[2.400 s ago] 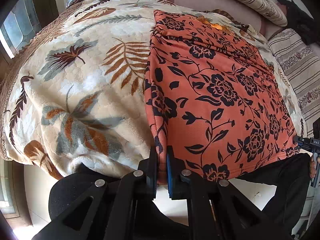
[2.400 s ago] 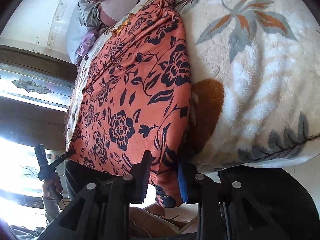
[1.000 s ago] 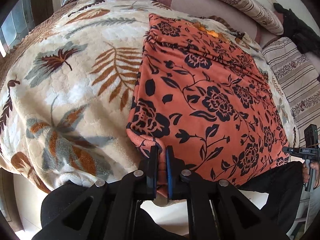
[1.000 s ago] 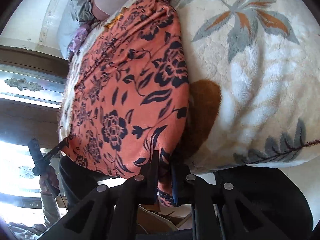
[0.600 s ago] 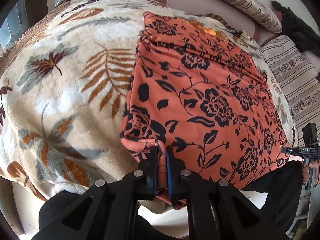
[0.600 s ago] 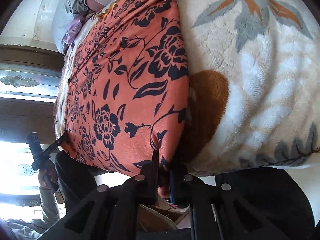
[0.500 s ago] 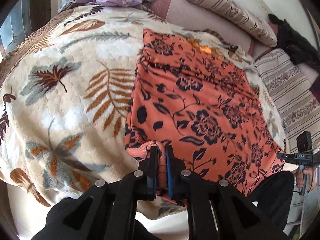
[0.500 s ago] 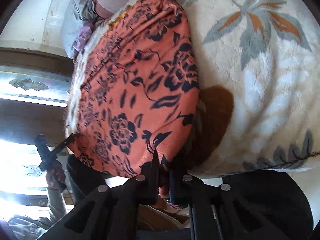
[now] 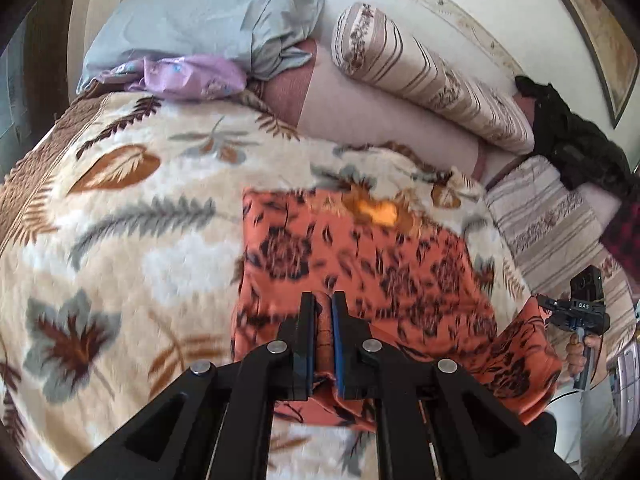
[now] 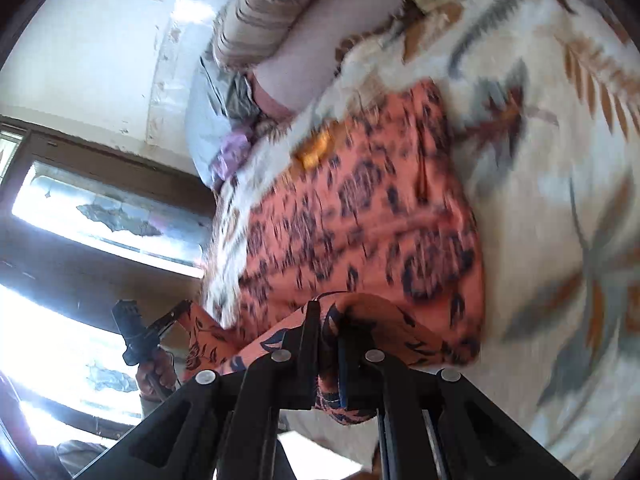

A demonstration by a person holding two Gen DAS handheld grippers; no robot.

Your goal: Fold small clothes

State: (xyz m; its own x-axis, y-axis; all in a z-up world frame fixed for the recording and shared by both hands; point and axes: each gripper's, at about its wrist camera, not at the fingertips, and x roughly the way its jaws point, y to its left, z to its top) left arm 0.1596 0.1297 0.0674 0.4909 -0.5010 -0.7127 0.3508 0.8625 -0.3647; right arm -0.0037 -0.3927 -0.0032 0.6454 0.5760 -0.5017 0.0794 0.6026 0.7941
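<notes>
An orange garment with a dark flower print (image 9: pixel 360 264) lies on the leaf-patterned blanket (image 9: pixel 132 232) of a bed. My left gripper (image 9: pixel 323 300) is shut on its near left corner, lifted off the blanket. My right gripper (image 10: pixel 329 312) is shut on the near right corner of the garment (image 10: pixel 360 220). The near hem hangs between the two grippers, raised above the far half. In the left wrist view the right gripper (image 9: pixel 540 300) shows at the far right with cloth in its tips. In the right wrist view the left gripper (image 10: pixel 184 310) shows at the left, a hand on its handle.
Behind the garment lie a striped bolster (image 9: pixel 432 80), a grey-blue pillow (image 9: pixel 200 20), a lilac cloth (image 9: pixel 188 78) and a dark garment (image 9: pixel 580 144). A striped cover (image 9: pixel 552 212) lies to the right. A window (image 10: pixel 100 216) is on the left side.
Both grippers have risen and moved toward the head of the bed, carrying the garment's near hem up off the bed edge and over its far half. Both stay shut.
</notes>
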